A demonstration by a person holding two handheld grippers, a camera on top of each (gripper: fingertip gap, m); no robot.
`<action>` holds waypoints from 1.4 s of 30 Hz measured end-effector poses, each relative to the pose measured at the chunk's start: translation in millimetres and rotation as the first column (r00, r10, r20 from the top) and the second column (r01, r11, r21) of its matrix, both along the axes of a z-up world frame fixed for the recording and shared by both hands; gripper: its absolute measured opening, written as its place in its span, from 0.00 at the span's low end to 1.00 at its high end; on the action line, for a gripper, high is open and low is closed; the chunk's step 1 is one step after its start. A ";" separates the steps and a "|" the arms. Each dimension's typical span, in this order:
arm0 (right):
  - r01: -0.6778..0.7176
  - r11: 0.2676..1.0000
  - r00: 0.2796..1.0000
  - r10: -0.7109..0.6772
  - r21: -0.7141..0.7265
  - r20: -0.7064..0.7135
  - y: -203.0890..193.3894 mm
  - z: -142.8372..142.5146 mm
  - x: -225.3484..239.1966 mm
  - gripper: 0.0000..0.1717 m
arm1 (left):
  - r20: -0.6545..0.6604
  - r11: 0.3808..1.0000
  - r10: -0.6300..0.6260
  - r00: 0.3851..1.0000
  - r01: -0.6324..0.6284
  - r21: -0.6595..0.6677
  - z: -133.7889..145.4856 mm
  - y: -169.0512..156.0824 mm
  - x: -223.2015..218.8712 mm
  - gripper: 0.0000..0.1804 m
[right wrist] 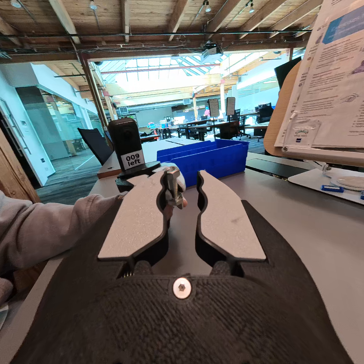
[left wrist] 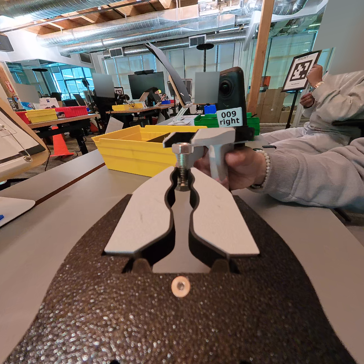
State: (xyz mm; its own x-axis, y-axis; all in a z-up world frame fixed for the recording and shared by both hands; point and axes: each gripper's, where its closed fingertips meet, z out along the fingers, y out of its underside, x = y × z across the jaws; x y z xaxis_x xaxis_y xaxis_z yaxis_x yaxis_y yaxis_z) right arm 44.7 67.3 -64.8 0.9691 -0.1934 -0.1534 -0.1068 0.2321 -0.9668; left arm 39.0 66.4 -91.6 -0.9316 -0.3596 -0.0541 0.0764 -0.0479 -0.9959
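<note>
Holding a silver bolt (left wrist: 182, 167) upright by its lower threads, the left gripper (left wrist: 182, 181) has its two fingers pressed against the shaft from either side, so the six-sided head stands clear above the fingertips. A nut (right wrist: 175, 202) sits on the bolt's lower end, seen from the right wrist view. The grip low on the shaft appears meant to leave the head and upper threads free to reach.

Level with the bolt head, the right gripper (right wrist: 181, 189) has its fingers spread apart. One finger (right wrist: 145, 197) lies just beside the bolt; the other stands clear of it, so nothing is pinched between them.

Both tools are hand-held above a grey counter (left wrist: 69, 197), each hand in a pale grey sleeve. A yellow bin (left wrist: 136, 149) sits behind the bolt in the left wrist view. A blue bin (right wrist: 214, 155) sits behind it in the right wrist view, probably kept near for parts.
</note>
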 end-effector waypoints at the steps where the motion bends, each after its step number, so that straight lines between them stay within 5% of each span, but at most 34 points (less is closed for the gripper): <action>1: -0.010 1.000 1.000 0.010 0.001 0.009 1.9 0.7 -2.9 0.18 | 0.000 1.000 0.000 1.000 0.000 0.004 -0.6 -0.5 -0.1 0.05; 9: 0.007 1.000 0.998 -0.005 -0.028 0.057 9.9 -1.0 -8.3 0.10 | 0.002 1.000 0.006 1.000 -0.006 0.012 -1.7 -0.6 0.7 0.05; 28: -0.067 0.998 0.997 0.067 -0.014 0.032 7.1 0.5 -12.4 0.10 | -0.016 0.999 -0.050 0.999 0.050 -0.018 0.6 -2.3 -5.0 0.05; 35: 0.036 0.999 0.999 -0.036 -0.009 0.005 -1.4 -0.9 5.0 0.14 | -0.013 0.999 -0.035 0.999 0.035 -0.025 2.0 0.7 -2.9 0.05; 42: -0.030 1.000 0.998 0.030 0.006 0.054 5.5 4.5 -10.6 0.20 | -0.006 1.000 -0.018 1.000 0.018 -0.008 0.4 0.1 -1.4 0.05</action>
State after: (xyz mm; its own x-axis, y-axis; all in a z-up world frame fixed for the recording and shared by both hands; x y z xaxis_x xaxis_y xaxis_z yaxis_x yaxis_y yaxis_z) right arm 34.1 72.8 -60.3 0.9813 -0.1636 -0.1019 -0.0613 0.2360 -0.9698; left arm 37.6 66.5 -91.2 -0.9381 -0.3433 -0.0456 0.0694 -0.0572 -0.9959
